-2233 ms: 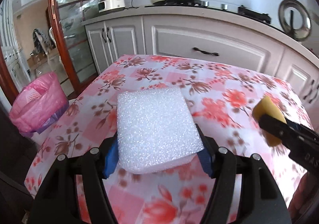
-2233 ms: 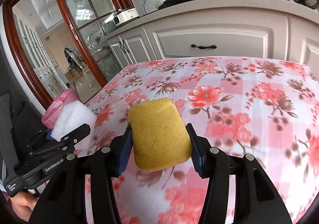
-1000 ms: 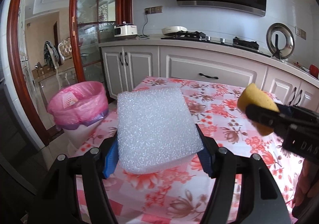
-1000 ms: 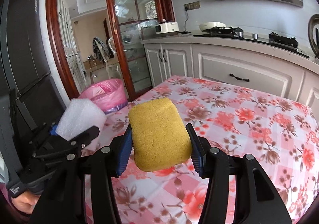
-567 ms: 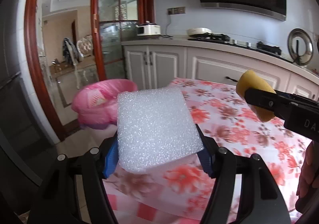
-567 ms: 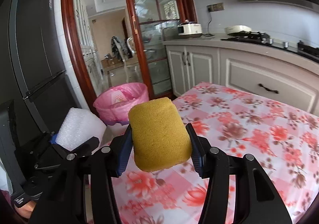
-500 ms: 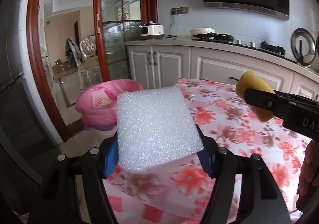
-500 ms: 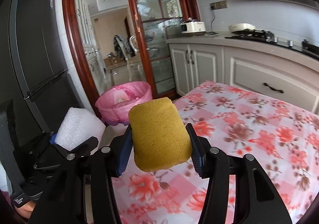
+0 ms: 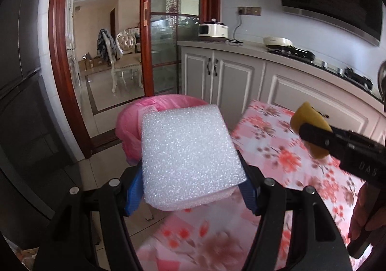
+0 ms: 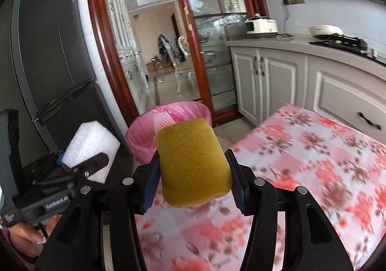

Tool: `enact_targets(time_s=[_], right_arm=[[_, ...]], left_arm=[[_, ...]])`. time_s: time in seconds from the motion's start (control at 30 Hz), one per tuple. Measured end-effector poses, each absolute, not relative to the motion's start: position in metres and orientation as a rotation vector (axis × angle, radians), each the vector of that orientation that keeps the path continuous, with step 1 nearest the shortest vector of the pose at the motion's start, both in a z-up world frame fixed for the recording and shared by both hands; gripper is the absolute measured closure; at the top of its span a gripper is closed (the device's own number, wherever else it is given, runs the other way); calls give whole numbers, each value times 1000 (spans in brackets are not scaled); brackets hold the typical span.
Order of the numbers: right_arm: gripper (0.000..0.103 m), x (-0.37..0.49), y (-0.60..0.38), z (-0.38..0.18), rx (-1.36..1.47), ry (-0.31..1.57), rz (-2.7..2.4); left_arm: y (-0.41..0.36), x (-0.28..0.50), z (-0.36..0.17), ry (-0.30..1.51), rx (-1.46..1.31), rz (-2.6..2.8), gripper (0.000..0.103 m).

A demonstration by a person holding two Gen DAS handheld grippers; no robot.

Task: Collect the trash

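My left gripper is shut on a white foam block, held in the air in front of the pink-lined trash bin on the floor. The block hides much of the bin. My right gripper is shut on a yellow sponge, held above the table's left edge, with the bin beyond it. The right gripper with the sponge shows at the right of the left wrist view. The left gripper with the foam shows at the left of the right wrist view.
A table with a pink floral cloth stands right of the bin. White kitchen cabinets and a counter run behind. A dark fridge stands at the left. A wooden glass door opens to another room.
Both grippers have swung left and away from the table toward the trash bin, each still holding its piece. The bin now sits nearer the middle of both views.
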State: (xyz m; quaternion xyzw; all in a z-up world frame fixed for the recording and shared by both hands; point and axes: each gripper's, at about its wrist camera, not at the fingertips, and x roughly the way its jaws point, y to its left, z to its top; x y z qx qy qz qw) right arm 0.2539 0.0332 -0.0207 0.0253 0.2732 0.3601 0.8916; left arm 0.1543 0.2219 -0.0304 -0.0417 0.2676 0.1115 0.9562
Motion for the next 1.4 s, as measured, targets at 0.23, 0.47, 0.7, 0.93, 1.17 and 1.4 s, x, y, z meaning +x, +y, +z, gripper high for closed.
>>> enact_targets(time_s=[0.23,0.47,0.7,0.93,1.17,1.4], right_arm=[[52,299,86,-25,19,596,816],[52,349,131,-37,26,644,871],[50,387,167,-48,37,659,914],[34,416,178,-60,87,673,932],[34,414,161,-57,110,663,910],[31,386,130,-30,126,633,861]], left_arm=[[275,205,-21,558,-98,260,38],[321,261,-26,571,-94,298,38],[355,302,-40,590,-129,288,37],[369,322,-56,607,-158,291,27],[375,322,-60,600,-164,318,20],[365,293,-44,567,-158,367,5]])
